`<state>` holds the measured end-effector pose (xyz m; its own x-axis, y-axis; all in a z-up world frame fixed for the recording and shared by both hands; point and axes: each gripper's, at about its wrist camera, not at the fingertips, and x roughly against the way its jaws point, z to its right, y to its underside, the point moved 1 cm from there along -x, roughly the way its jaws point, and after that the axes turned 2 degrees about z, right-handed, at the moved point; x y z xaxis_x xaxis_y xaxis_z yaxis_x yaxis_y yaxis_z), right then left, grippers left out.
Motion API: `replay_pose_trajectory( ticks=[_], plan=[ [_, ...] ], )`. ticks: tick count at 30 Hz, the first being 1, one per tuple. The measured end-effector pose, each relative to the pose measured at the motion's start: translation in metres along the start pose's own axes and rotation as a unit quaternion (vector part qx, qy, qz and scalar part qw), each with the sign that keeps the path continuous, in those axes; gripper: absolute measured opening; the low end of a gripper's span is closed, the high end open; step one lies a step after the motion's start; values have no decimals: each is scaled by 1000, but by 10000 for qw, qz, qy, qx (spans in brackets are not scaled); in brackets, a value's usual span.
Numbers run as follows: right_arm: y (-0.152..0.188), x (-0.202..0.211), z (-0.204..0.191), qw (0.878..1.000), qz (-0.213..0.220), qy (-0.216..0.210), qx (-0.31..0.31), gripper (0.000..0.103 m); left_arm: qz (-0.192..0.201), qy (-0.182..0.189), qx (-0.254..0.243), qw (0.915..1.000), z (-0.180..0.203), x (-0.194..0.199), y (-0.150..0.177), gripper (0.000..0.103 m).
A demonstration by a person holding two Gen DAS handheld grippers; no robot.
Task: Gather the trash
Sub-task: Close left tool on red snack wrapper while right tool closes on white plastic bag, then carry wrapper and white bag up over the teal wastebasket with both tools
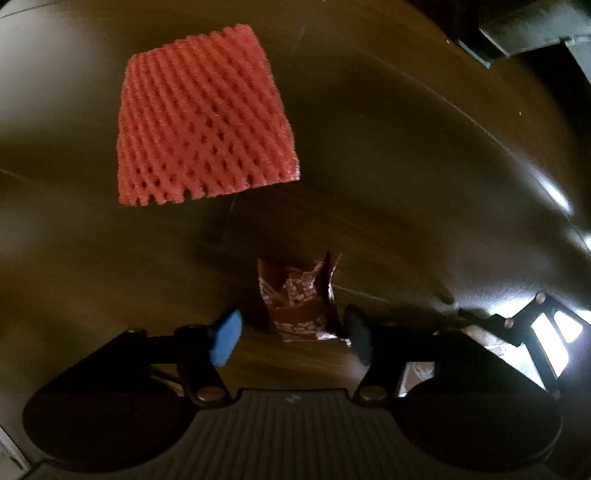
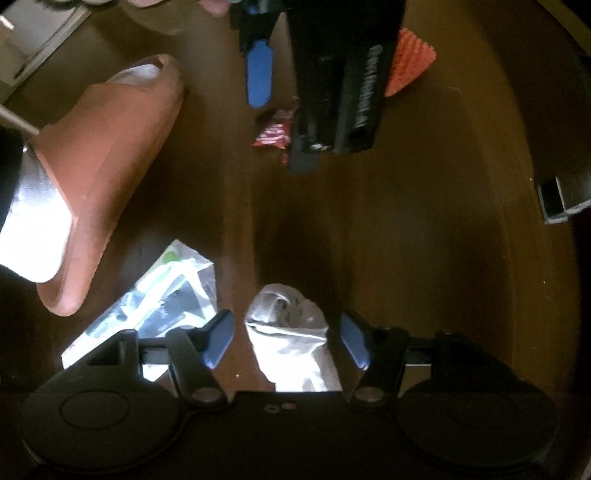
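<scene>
Dark brown wood floor (image 1: 388, 155) filling both views, plank seams running across it. Bright light glaring off floor at right edge (image 1: 554, 192) in left wrist view. Dark furniture leg (image 2: 561, 199) standing at right in right wrist view. Pale cabinet or baseboard (image 2: 33, 33) showing top left, blurred.

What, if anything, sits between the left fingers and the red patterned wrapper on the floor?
Nothing visible. The red patterned wrapper lies on the bare wooden floor directly between the left gripper fingers. The orange foam net lies farther ahead, clear of it.
</scene>
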<state>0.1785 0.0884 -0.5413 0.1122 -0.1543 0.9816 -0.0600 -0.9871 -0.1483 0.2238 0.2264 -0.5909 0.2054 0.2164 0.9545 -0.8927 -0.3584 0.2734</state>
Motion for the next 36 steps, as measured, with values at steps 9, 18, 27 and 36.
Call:
replay_pose_trajectory(
  ticks=[9,18,27,36],
  plan=[
    [2,5,16,9996,31,77,-287,25,234,20,-166,9996,15,2,3,32],
    [24,59,41,9925,284,476,-1092,23,363,140,-540,9978,28,37,4,30],
    [47,147,55,9703,764,1136,-1993,23,1089,68,-1778,9780,76,130,22,30],
    [65,261,45,9232,1705,1870,-2893,23,2026,151,-2543,9455,138,243,60,30]
  ],
)
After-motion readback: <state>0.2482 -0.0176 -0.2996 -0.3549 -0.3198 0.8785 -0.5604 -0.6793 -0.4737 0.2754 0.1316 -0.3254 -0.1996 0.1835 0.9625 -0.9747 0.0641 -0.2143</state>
